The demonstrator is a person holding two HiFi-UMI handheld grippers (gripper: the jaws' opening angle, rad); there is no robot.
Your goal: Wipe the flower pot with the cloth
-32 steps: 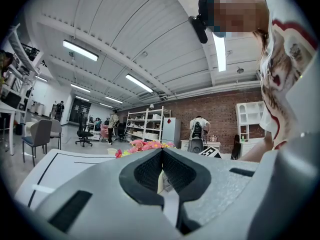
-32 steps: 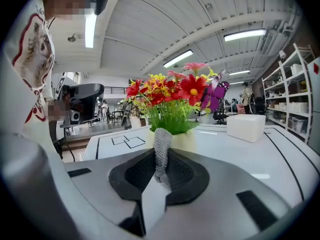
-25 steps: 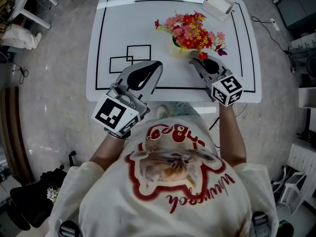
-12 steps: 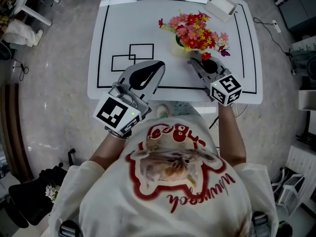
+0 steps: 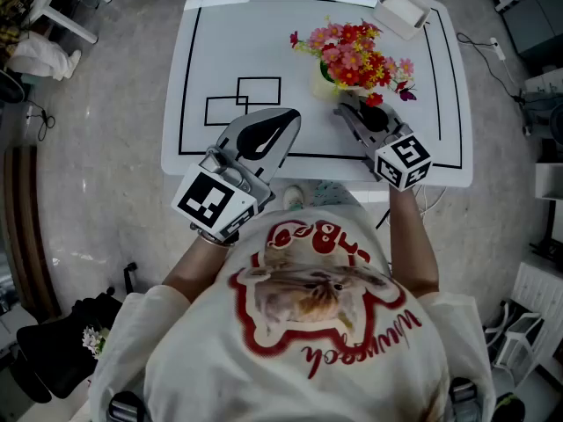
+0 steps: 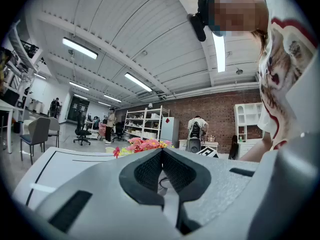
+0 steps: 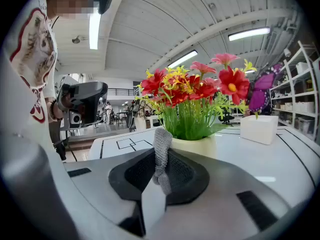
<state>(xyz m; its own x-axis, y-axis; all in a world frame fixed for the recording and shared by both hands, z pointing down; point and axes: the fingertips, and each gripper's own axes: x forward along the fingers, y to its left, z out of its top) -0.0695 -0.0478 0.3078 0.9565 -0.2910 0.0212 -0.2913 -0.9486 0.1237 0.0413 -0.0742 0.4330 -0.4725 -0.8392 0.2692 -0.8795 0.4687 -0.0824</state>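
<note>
A cream flower pot [image 5: 326, 83] [image 7: 194, 146] with red, pink and yellow flowers [image 5: 354, 53] [image 7: 196, 90] stands on the white table [image 5: 220, 42]. My right gripper [image 5: 342, 105] [image 7: 162, 160] is just in front of the pot on its right side, shut on a strip of grey knitted cloth [image 7: 161, 140]. The cloth sticks up between the jaws, right by the pot's rim; I cannot tell whether it touches. My left gripper [image 5: 285, 115] [image 6: 161, 152] hovers over the table's near edge, left of the pot, shut with nothing in it.
A white rectangular box [image 5: 401, 10] [image 7: 258, 129] sits at the table's far right corner. Black outlines, including two overlapping rectangles [image 5: 242, 101], are marked on the tabletop. The person's body is against the near edge. Shelves and chairs stand far behind.
The right gripper with the cloth has crept slightly closer to the pot. The left gripper has kept its place.
</note>
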